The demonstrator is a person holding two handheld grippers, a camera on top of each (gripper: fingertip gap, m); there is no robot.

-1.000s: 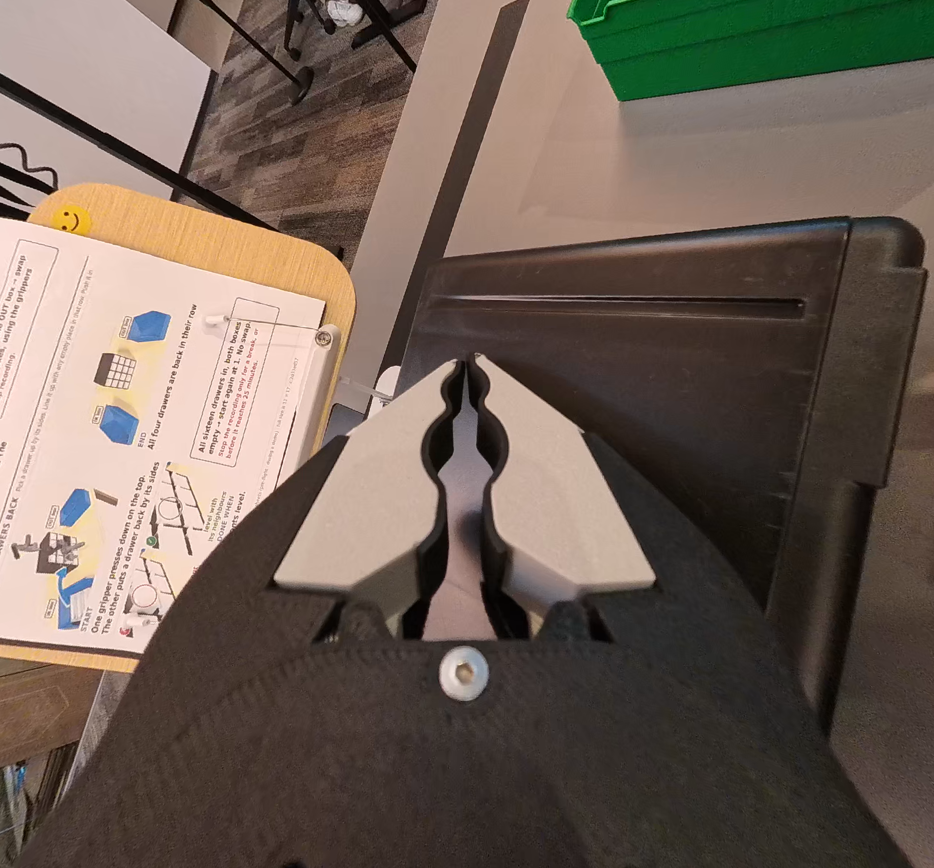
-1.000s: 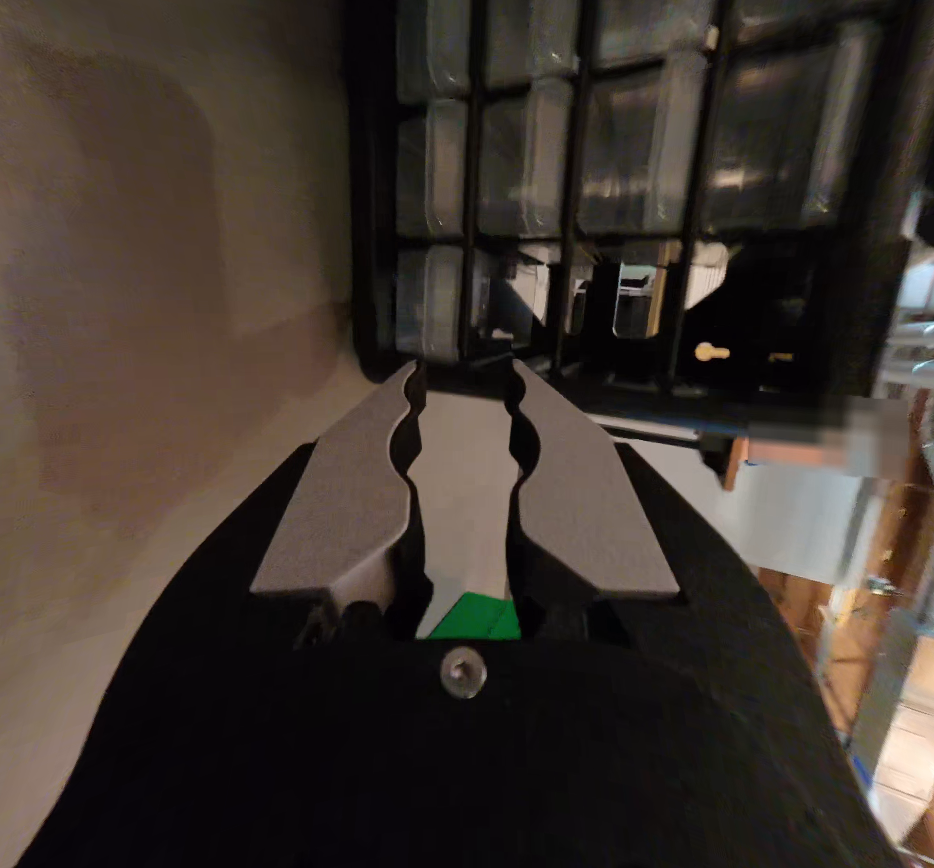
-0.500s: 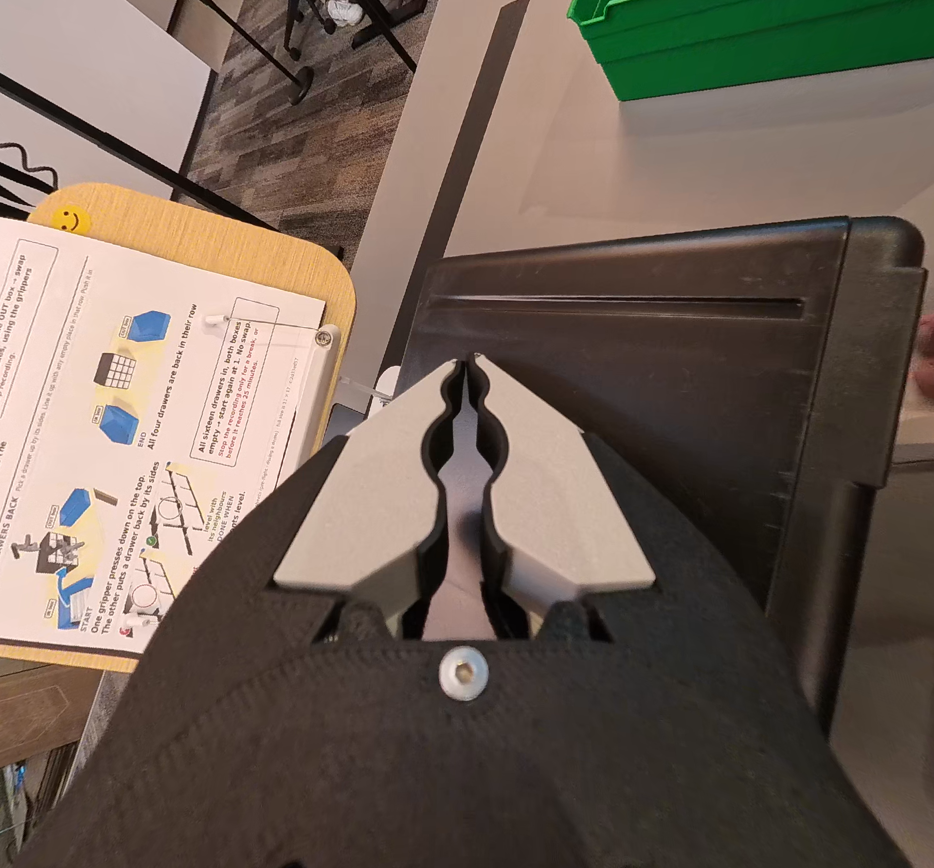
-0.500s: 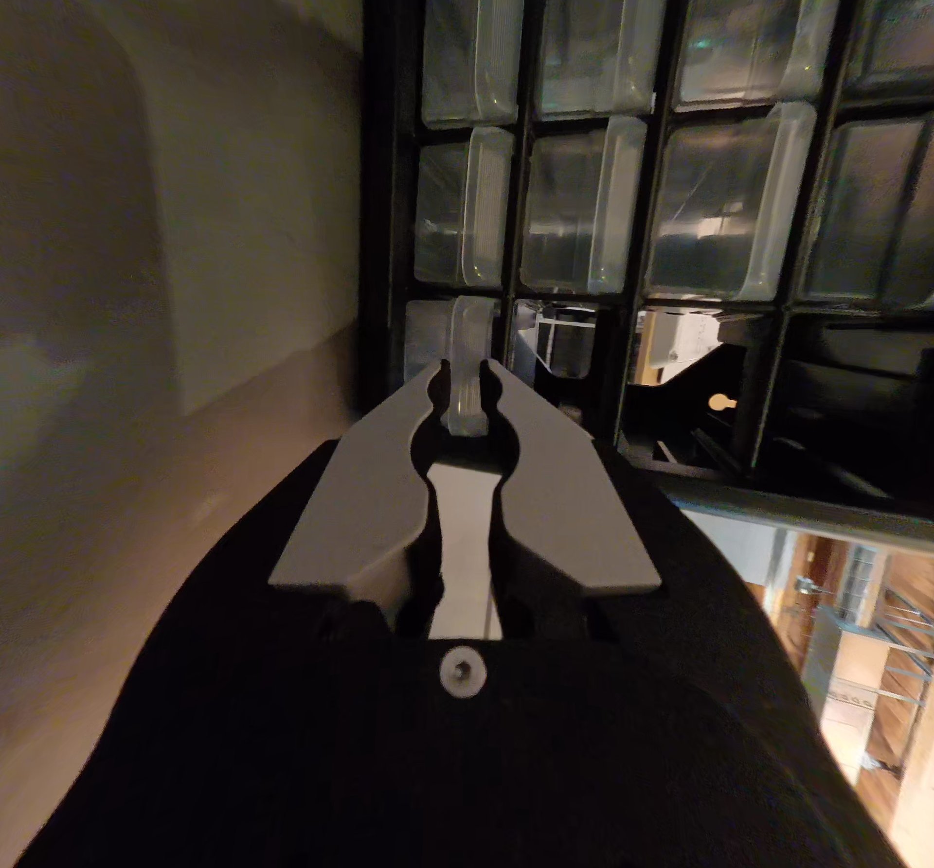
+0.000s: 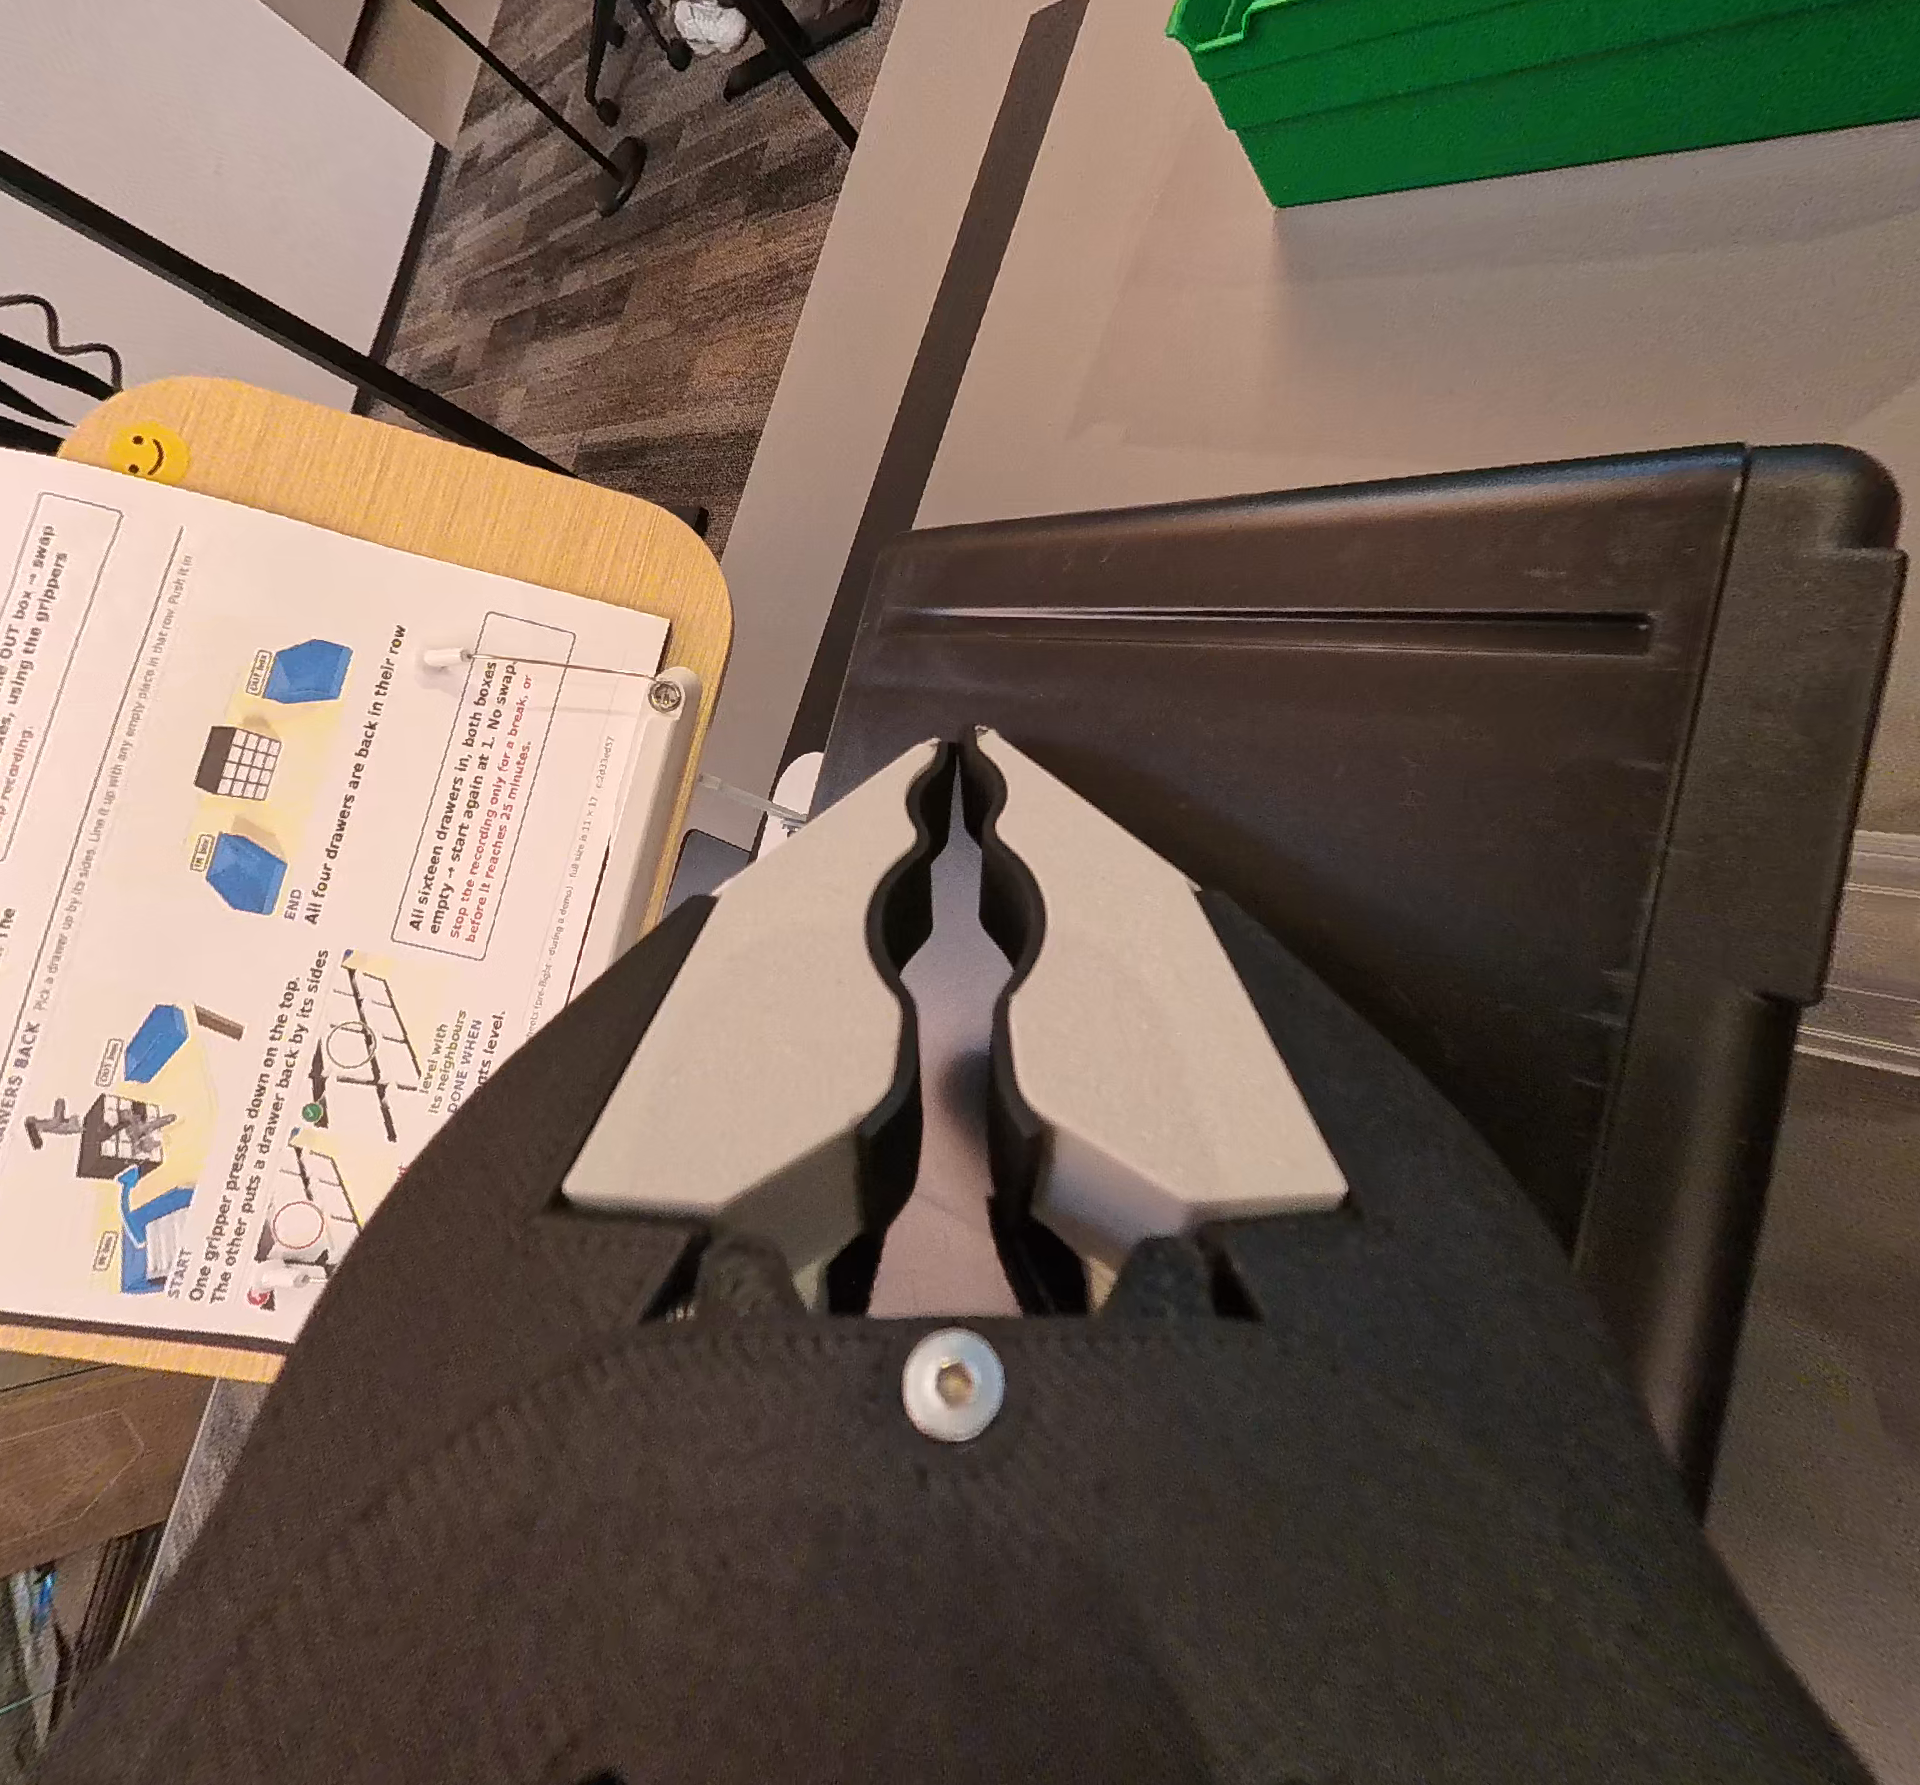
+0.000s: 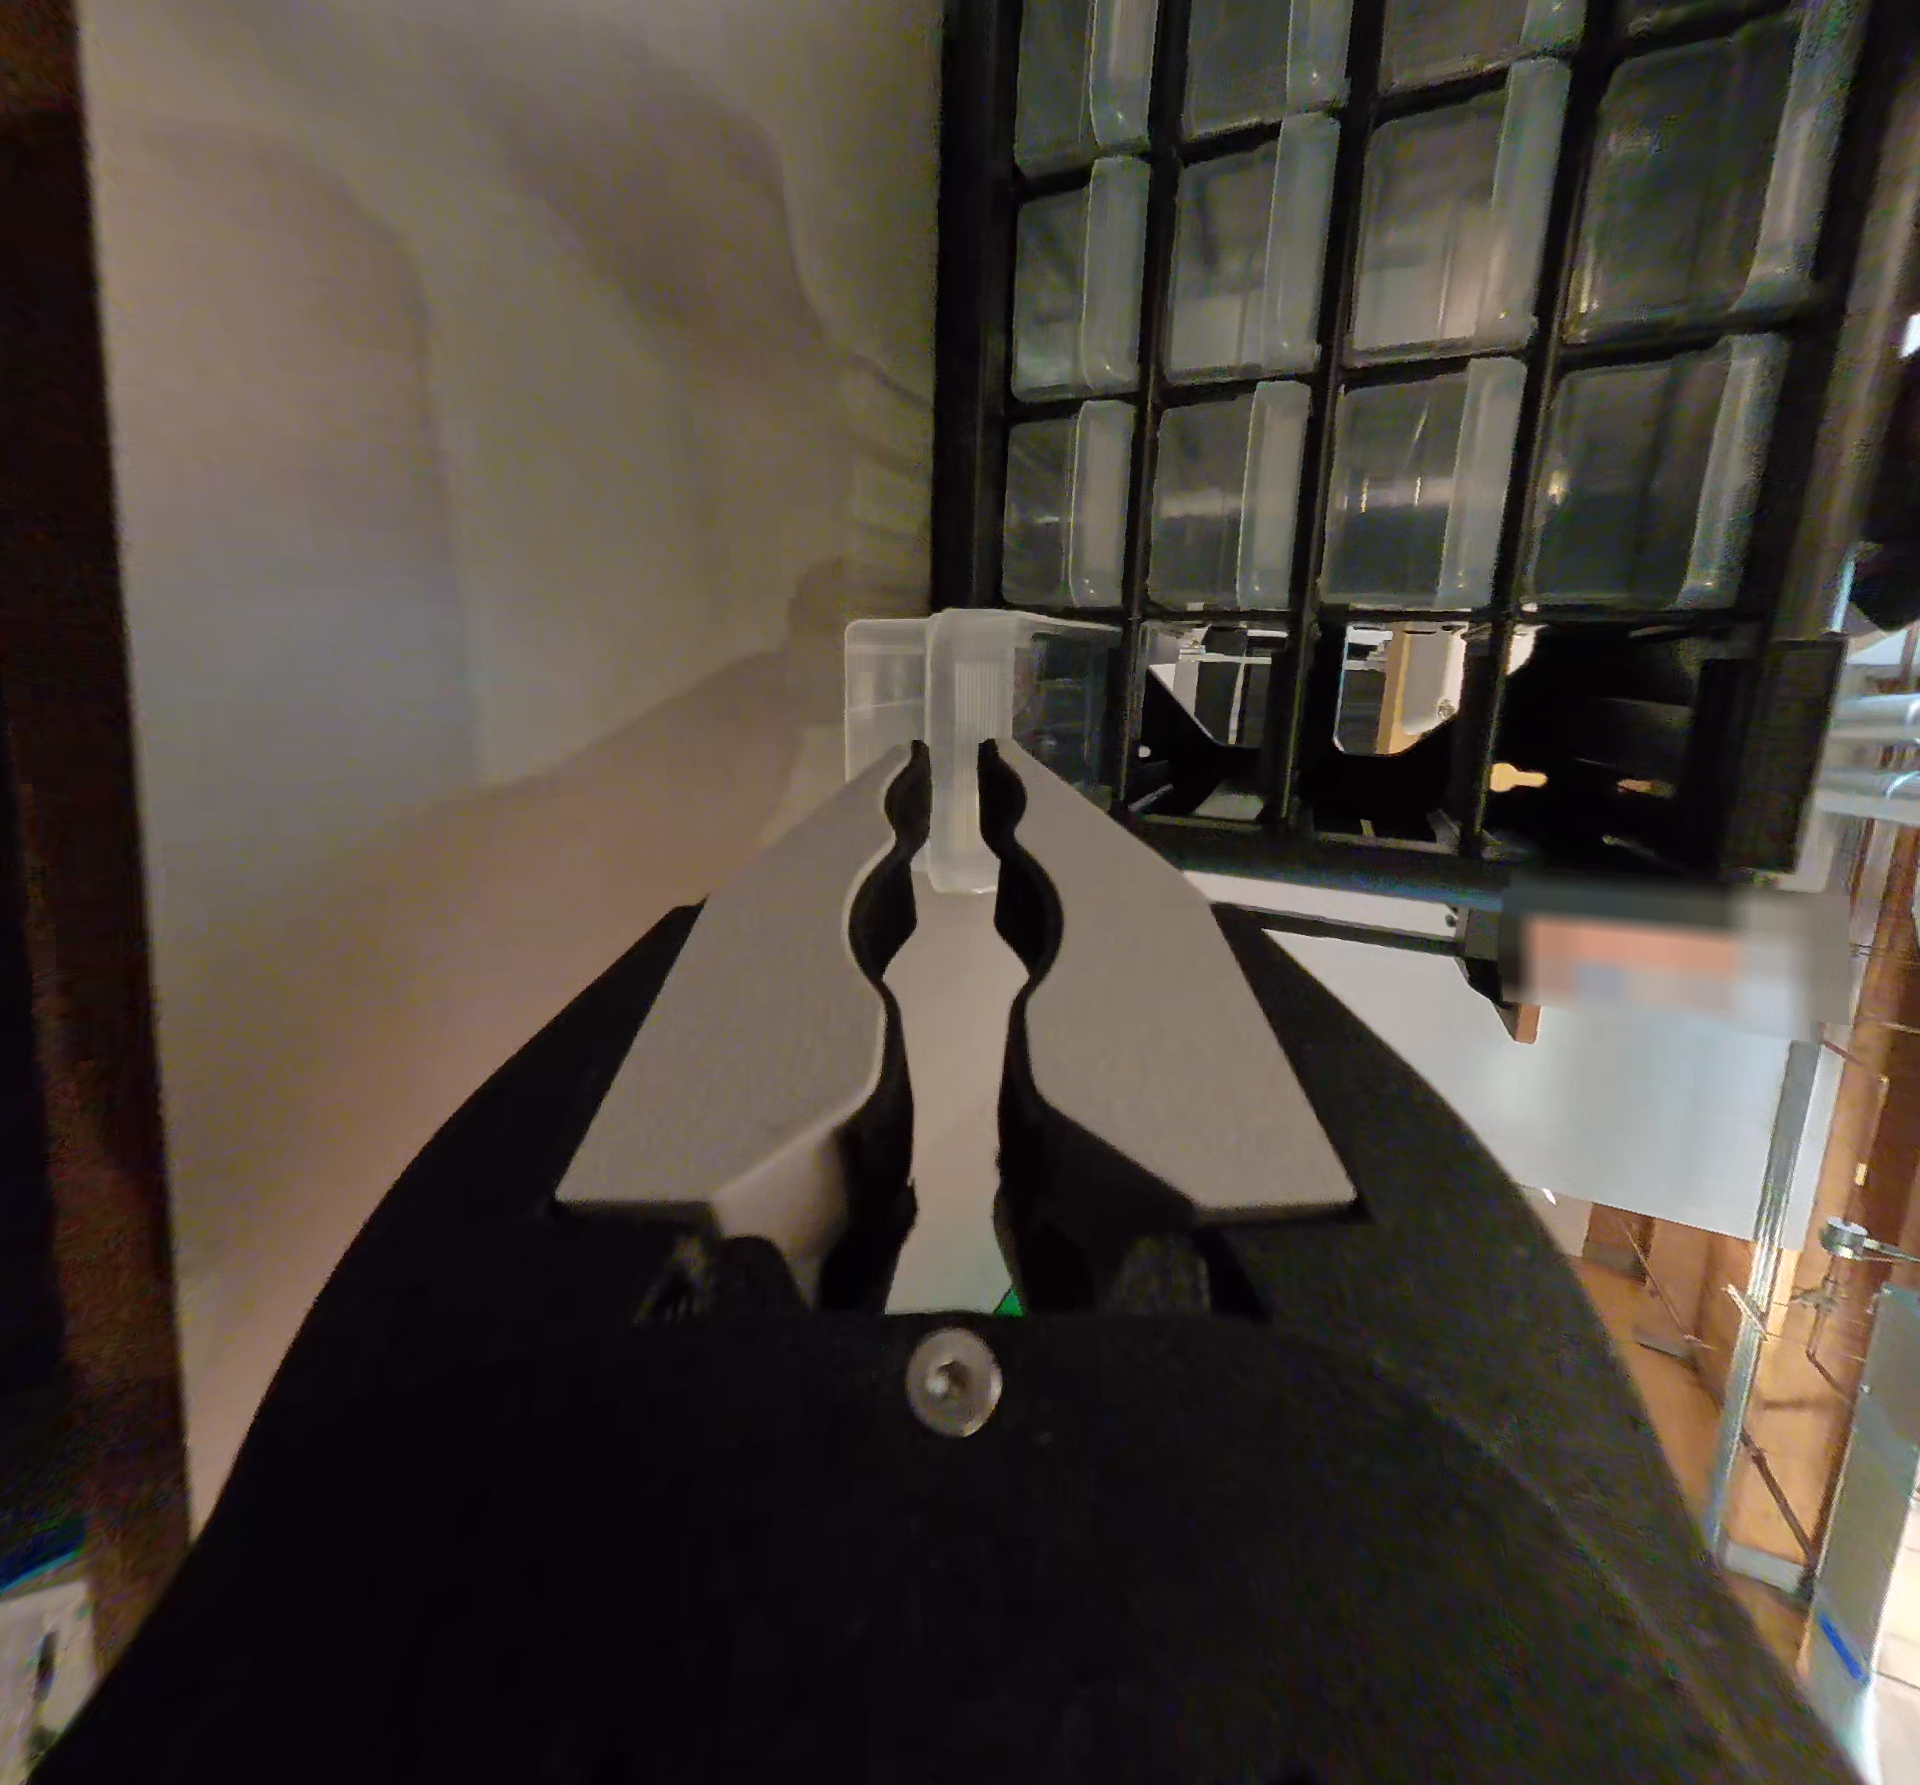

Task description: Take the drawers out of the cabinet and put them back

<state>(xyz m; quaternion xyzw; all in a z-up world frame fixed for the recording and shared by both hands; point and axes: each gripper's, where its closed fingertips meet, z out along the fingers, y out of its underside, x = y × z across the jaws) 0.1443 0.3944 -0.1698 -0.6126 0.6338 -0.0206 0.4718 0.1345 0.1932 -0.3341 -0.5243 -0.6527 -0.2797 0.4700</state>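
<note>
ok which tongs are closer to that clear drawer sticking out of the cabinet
Right. The right tongs grip the clear drawer by its handle; the left tongs rest shut on the cabinet top.

Black plastic cabinet (image 6: 1455,364) on a pale table, front a grid of slots, seen sideways. Most slots hold clear plastic drawers (image 6: 1423,478), pushed in. One clear drawer (image 6: 935,696) sticks partway out of an end-row slot, its handle tab pinched between grey fingers. Other three slots in that row empty. Cabinet top (image 5: 1351,800) flat, black, with a long groove.
</note>
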